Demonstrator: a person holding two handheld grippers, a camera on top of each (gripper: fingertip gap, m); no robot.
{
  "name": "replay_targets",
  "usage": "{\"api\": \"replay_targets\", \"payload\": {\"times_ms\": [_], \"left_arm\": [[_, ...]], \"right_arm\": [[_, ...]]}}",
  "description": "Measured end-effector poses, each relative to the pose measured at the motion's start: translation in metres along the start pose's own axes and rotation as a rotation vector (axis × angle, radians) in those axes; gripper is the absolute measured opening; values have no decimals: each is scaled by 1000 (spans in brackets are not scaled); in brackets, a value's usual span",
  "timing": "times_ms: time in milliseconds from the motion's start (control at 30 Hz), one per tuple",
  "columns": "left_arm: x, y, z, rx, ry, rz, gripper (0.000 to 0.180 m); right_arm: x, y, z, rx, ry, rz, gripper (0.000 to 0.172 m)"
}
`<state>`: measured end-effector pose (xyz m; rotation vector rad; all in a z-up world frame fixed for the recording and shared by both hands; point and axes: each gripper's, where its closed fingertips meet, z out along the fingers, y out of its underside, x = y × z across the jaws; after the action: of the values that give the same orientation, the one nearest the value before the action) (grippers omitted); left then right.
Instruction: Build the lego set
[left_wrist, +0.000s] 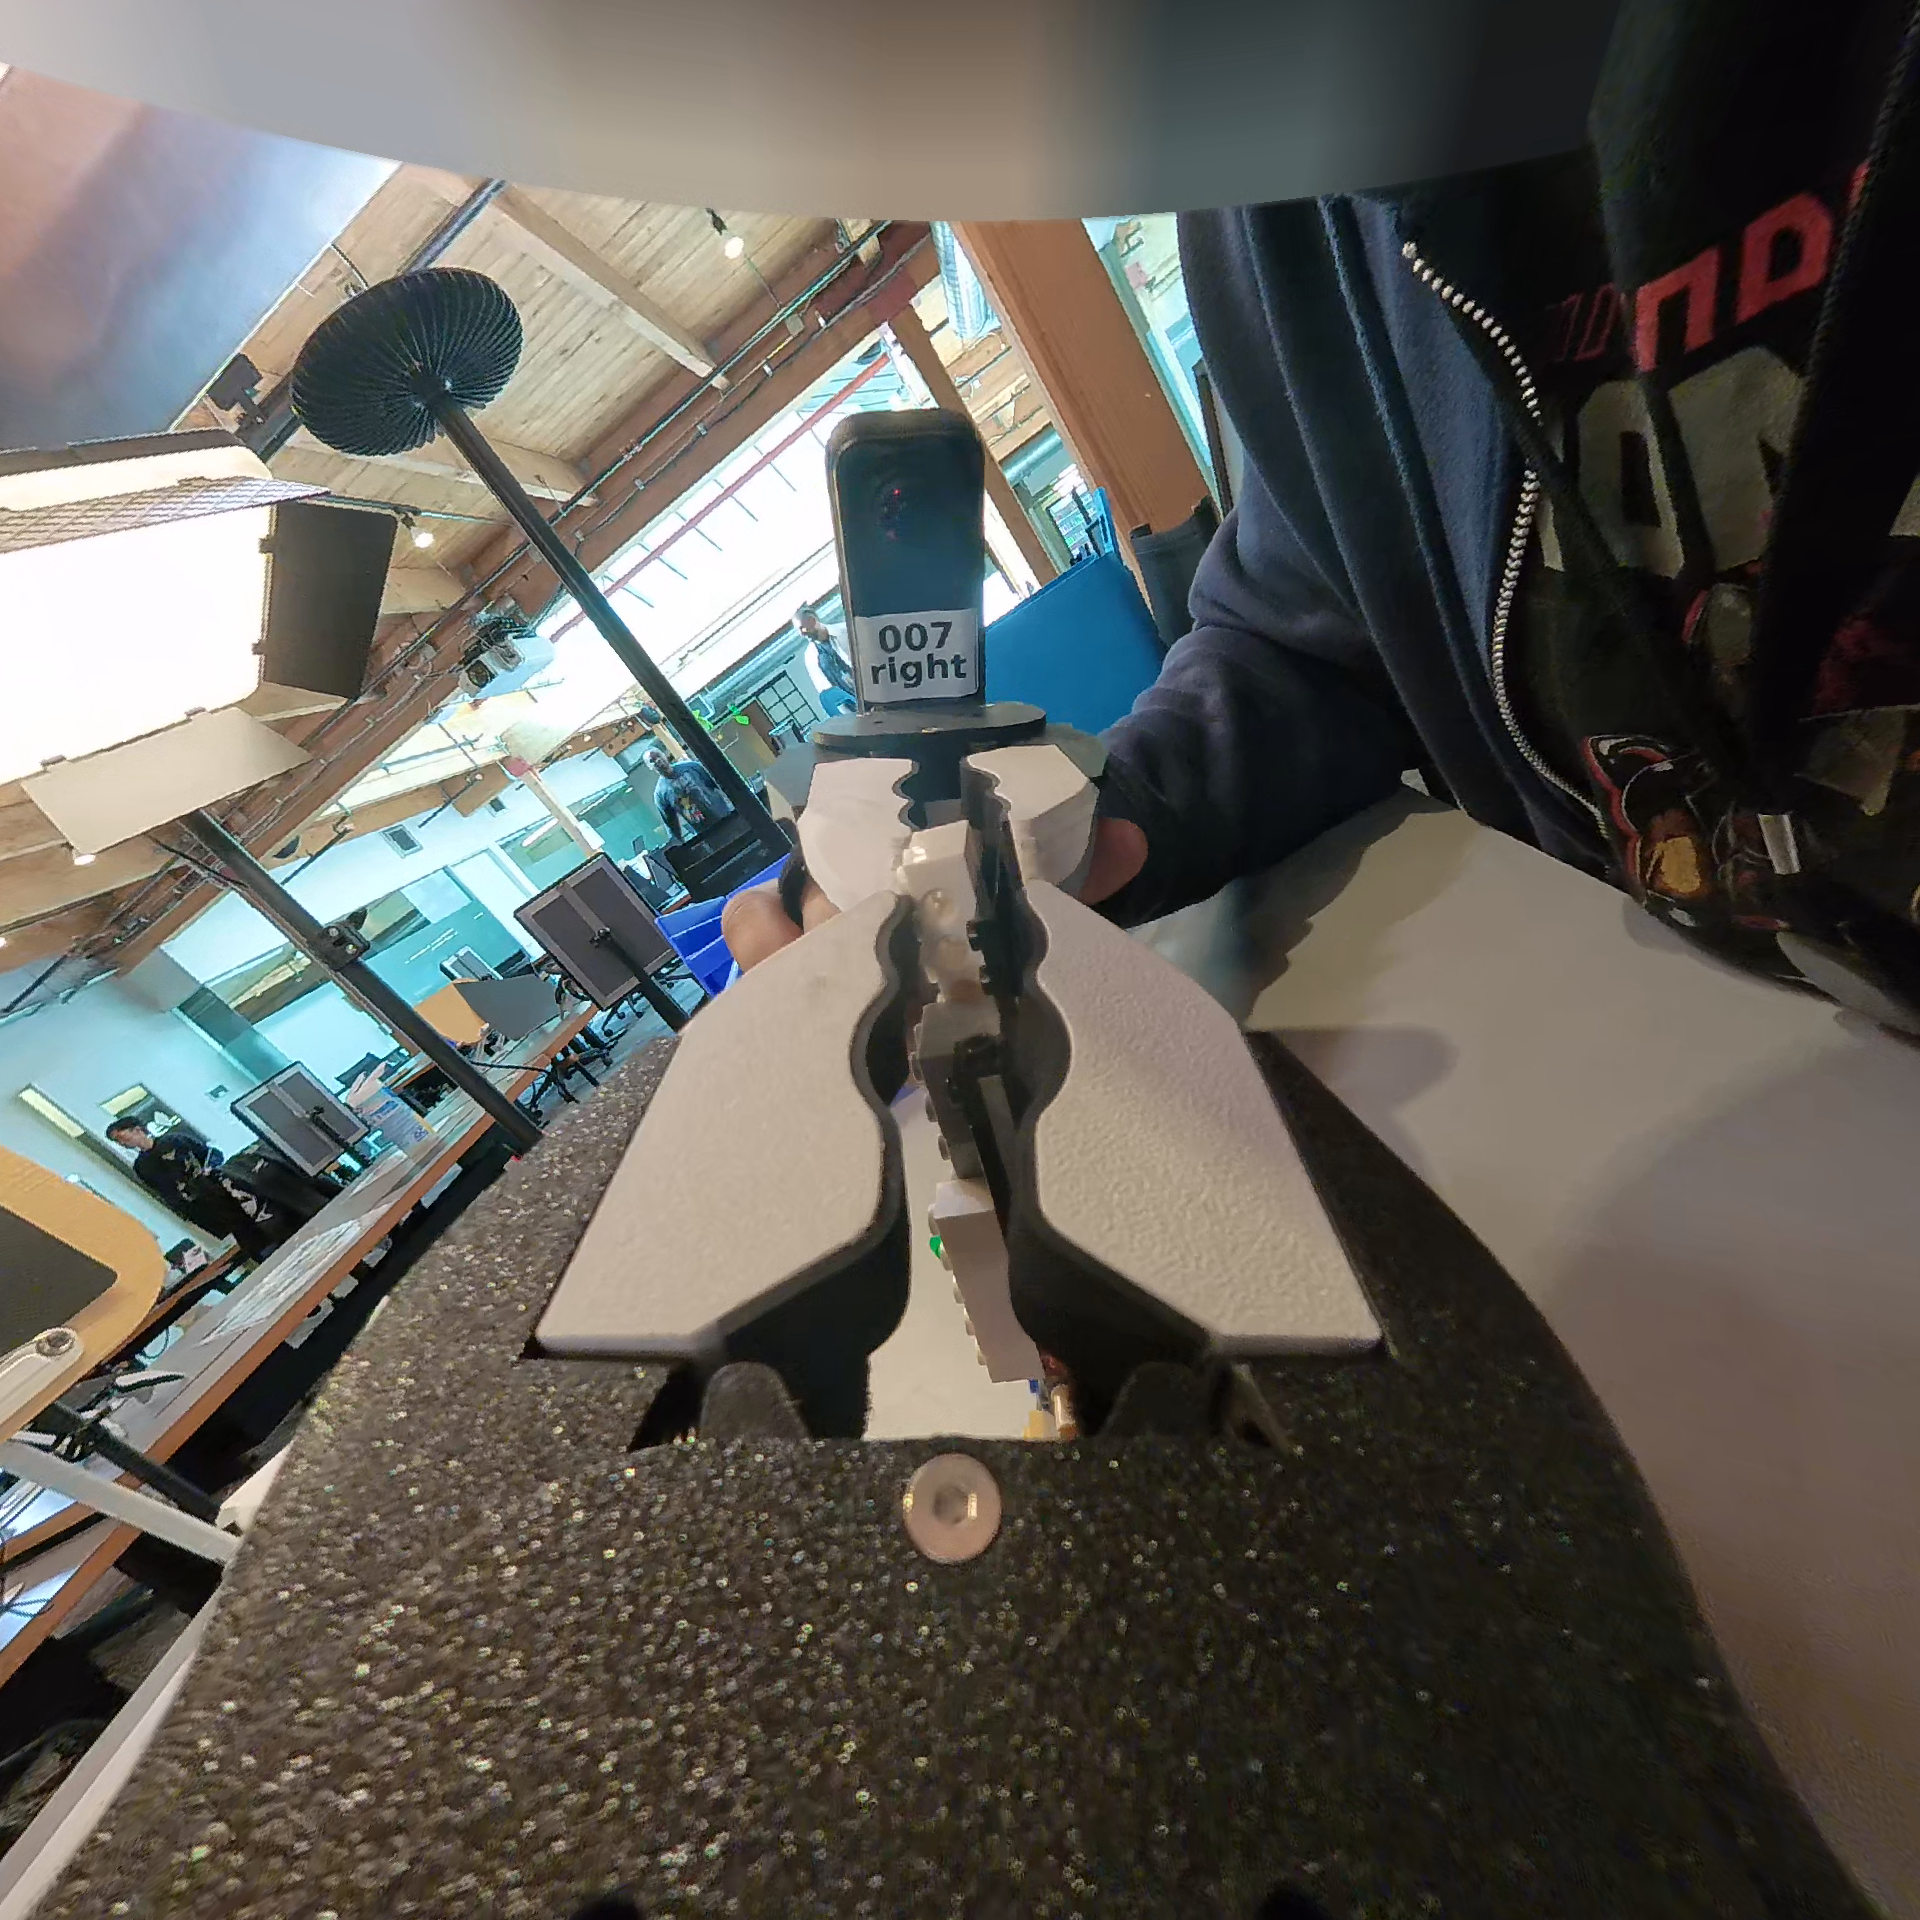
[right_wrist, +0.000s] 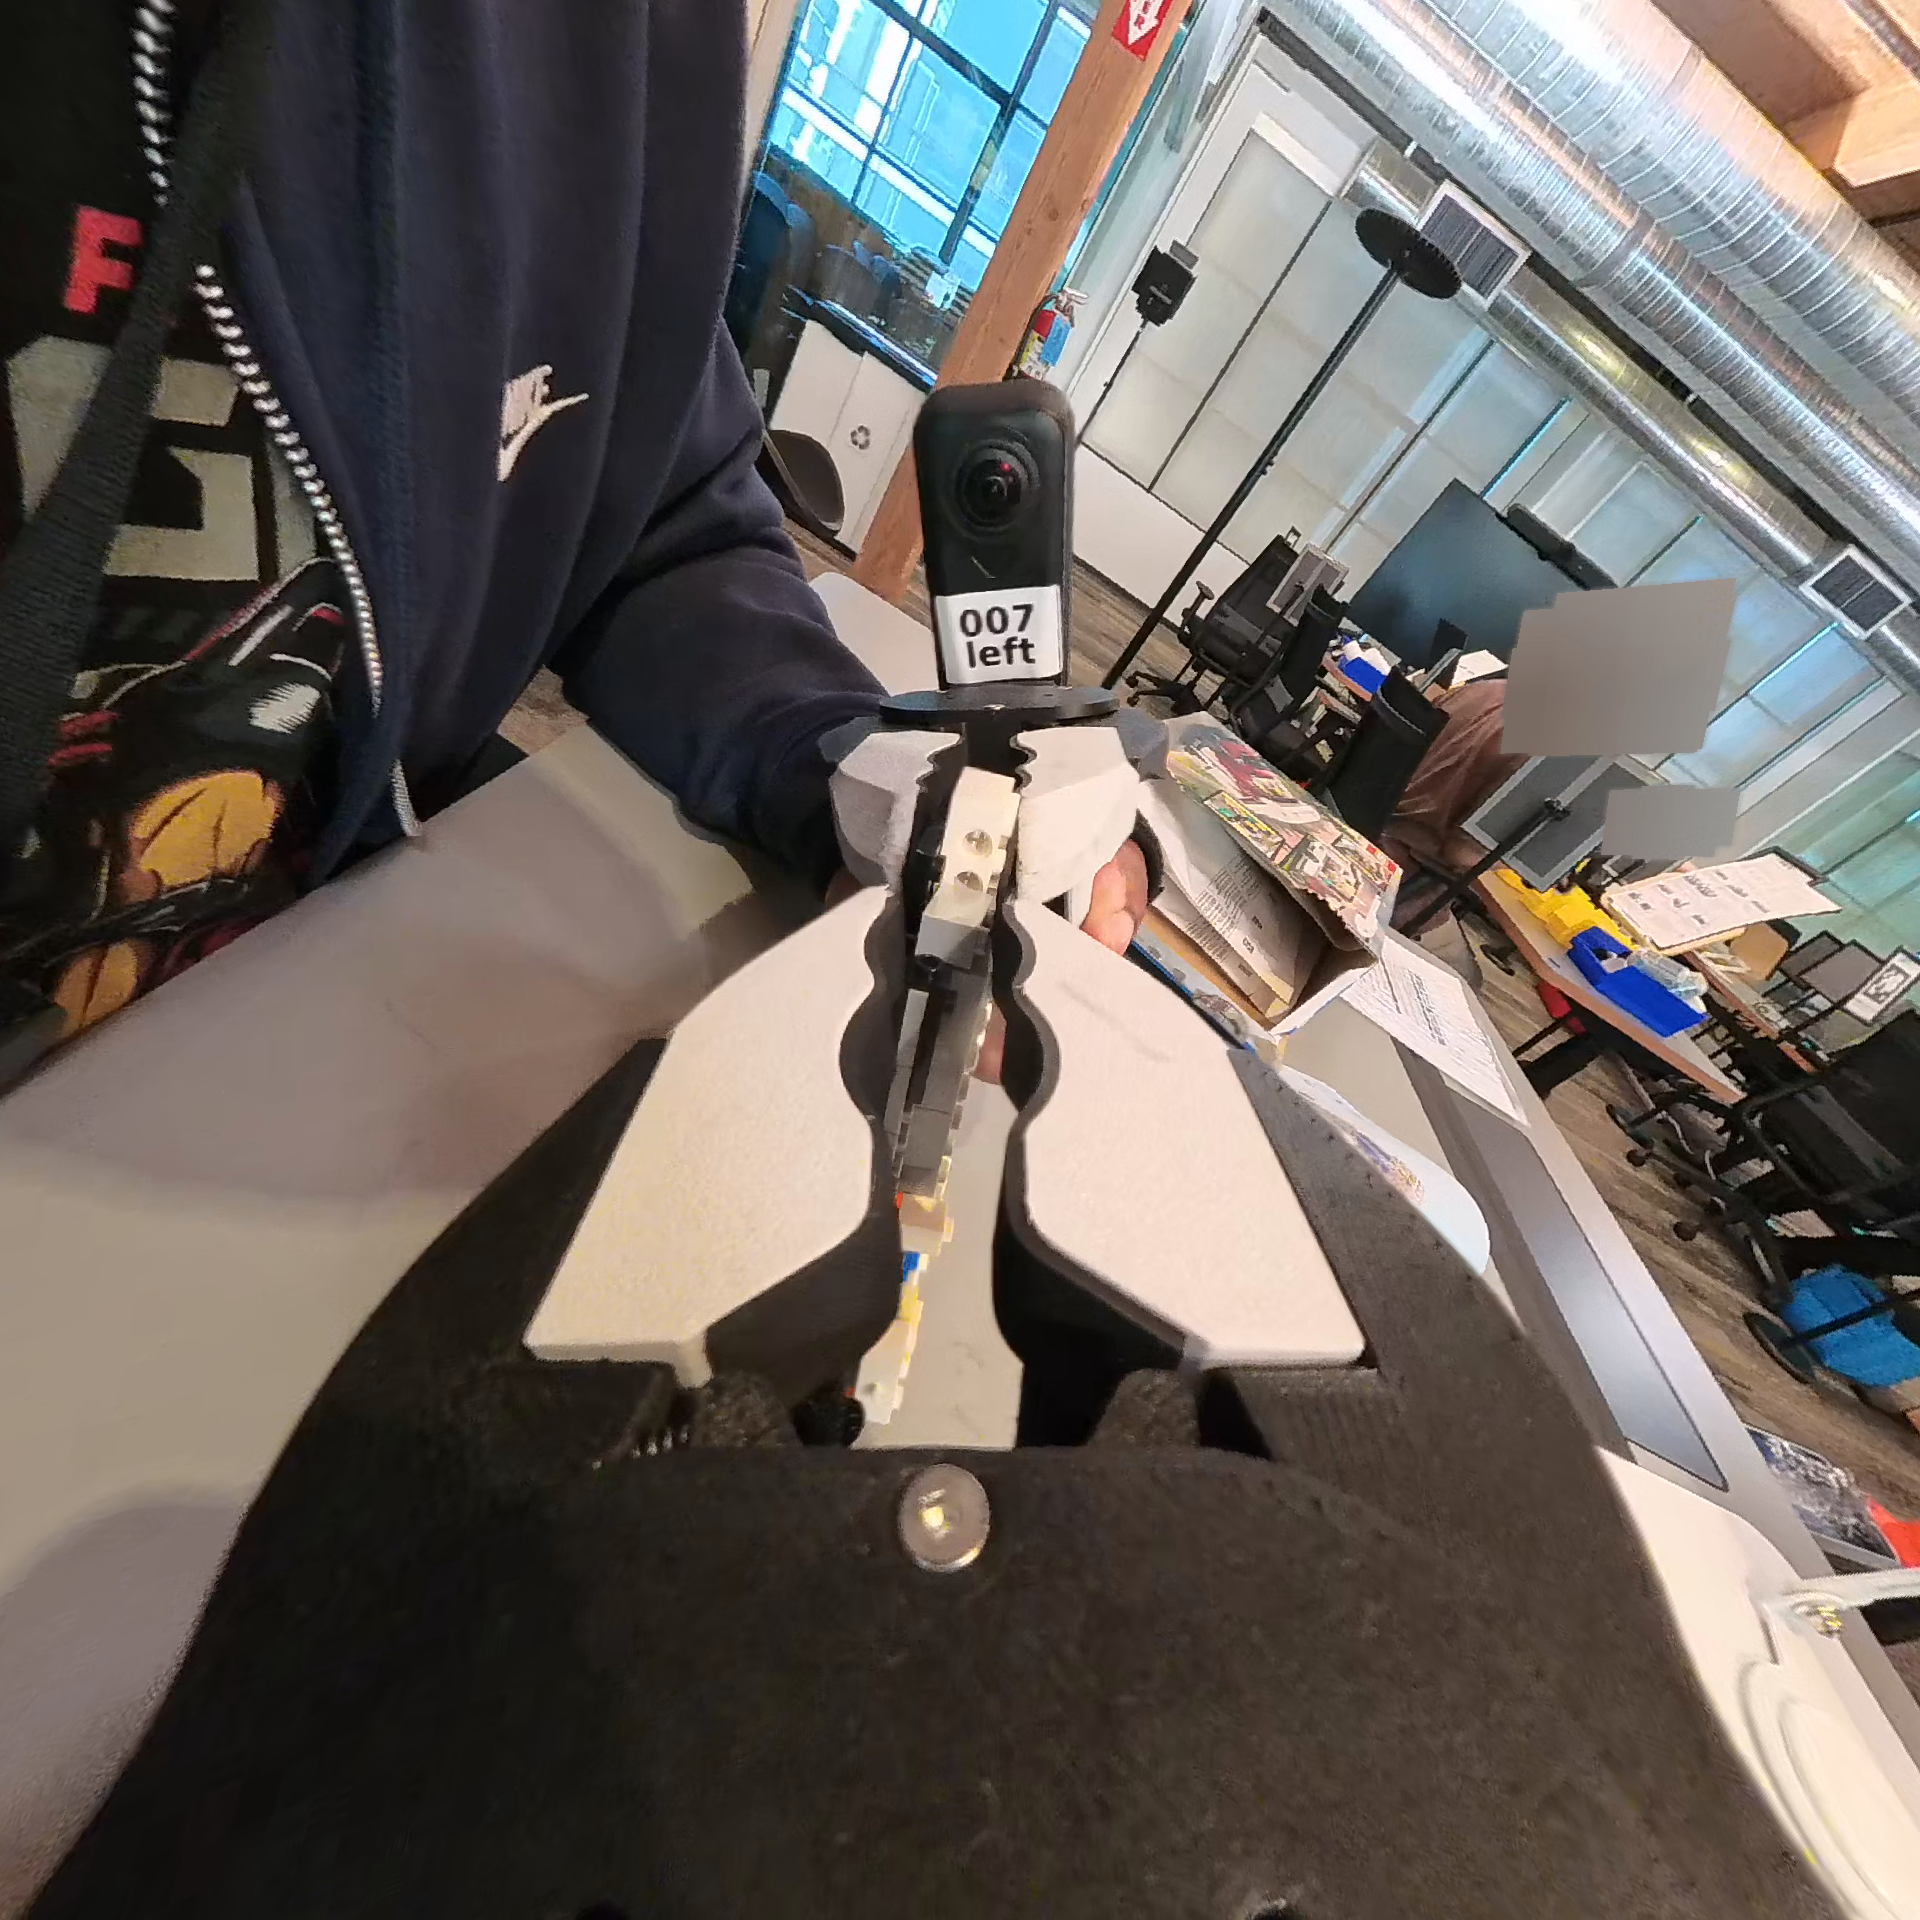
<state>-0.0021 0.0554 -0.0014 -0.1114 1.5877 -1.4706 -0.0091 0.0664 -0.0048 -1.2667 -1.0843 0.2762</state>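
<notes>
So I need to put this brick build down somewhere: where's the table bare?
The white table is bare between the person's hoodie and the grippers. It is bare too beyond the left gripper. The far edge is crowded: an open box and papers.

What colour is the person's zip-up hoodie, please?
Dark navy hoodie, clearest in the right wrist view.
</notes>
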Motion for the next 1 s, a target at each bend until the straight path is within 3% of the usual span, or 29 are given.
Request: {"api": "replay_targets", "payload": {"times_ms": [533, 1000], "left_arm": [[-2, -2, -1, 3, 1, -13, 16], [2, 2, 0, -17, 24, -22, 16]], "right_arm": [[3, -3, 1, 5, 36, -11, 19], [2, 0, -4, -110, 52, -203, 26]]}}
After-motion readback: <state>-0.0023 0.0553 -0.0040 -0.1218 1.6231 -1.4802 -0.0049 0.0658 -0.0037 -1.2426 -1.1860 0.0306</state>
